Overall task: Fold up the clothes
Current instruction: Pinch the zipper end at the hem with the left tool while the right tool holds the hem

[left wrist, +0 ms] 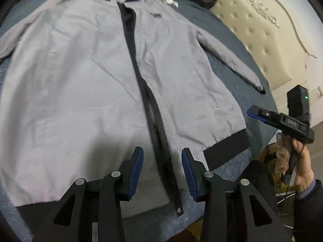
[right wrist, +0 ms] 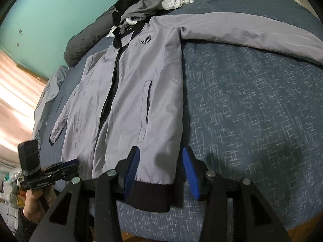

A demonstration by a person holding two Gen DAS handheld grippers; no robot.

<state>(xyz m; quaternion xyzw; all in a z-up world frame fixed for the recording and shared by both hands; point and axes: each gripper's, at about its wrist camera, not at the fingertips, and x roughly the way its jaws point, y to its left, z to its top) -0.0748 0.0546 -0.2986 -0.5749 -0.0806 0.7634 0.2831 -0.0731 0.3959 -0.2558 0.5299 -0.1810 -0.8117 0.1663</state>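
Grey nylon, a jacket (left wrist: 84, 76), lies face up and spread flat on the blue bed (right wrist: 252, 111), collar at the far end by a pile of clothes (right wrist: 149, 2), black hem (right wrist: 153, 195) at the near edge next to me. Its zip (left wrist: 141, 80) runs down the middle, partly open near the collar. One sleeve (right wrist: 252, 34) stretches straight out to the side across the cover; the other sleeve (right wrist: 58, 125) lies down along the body.

My left claw (left wrist: 162, 170) hangs over the hem at the bottom of the zip, its blue pads spread wide with nothing between them. My right claw (right wrist: 160, 171) hovers over the hem corner on the outstretched sleeve's side, just as wide and just as empty. In the left view I see my right hand (left wrist: 296, 161) holding its claw off the side of the bed, clear of the cloth.

I judge the jacket is laid out, unfolded, with no crease put in it that I can see. Both claws sit near the hem, so a grip on the bottom edge or the side seam looks likely. Whatever comes next, thin slippery fabric calls for a pinch low against the bed, catching both layers, and lifting both ends together so that the panel goes over without bunching. The outstretched sleeve will need bringing in over the body.
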